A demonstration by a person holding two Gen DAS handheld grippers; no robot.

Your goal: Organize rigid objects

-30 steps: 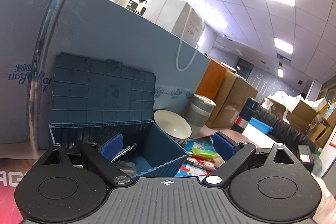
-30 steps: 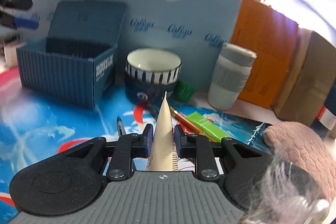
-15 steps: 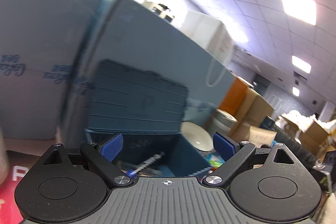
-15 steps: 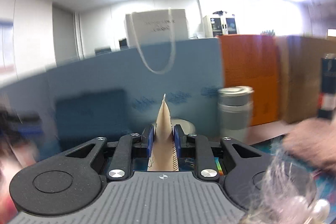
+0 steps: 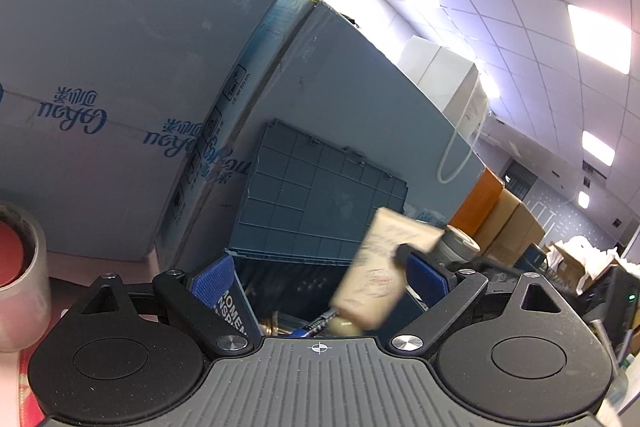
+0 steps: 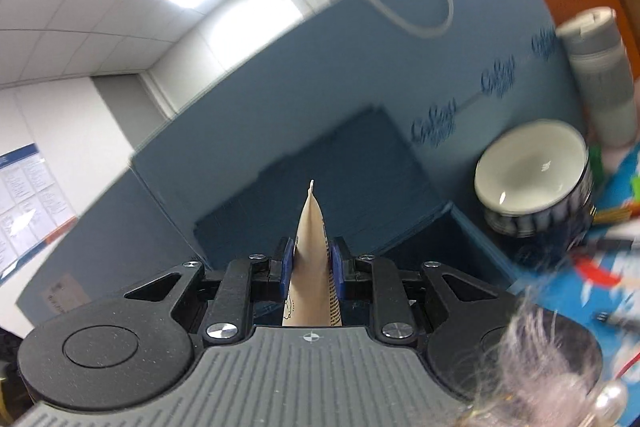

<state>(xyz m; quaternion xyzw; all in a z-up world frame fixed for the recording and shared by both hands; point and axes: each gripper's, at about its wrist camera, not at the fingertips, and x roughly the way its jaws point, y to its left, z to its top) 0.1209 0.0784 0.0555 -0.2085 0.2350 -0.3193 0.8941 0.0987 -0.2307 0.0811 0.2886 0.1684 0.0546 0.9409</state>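
Note:
My right gripper (image 6: 311, 261) is shut on a beige squeeze tube (image 6: 311, 251), its crimped end pointing forward at the open blue storage box (image 6: 352, 203). In the left wrist view the same tube (image 5: 380, 275) hangs cap down over the blue box (image 5: 320, 203), whose ribbed lid stands open; a pen (image 5: 318, 323) and other items lie inside. My left gripper (image 5: 320, 279) is open and empty, its fingers to either side of the box opening.
A tape roll (image 5: 20, 275) stands at the left. A white bowl on a dark bowl (image 6: 532, 183) and a grey tumbler (image 6: 600, 75) stand right of the box. Blue cartons (image 5: 120, 87) form a wall behind it. Small items lie on the colourful mat (image 6: 600, 259).
My right gripper has carried the tube up and left, from over the mat to over the box. The left gripper has shifted left and tilted up; it stays open.

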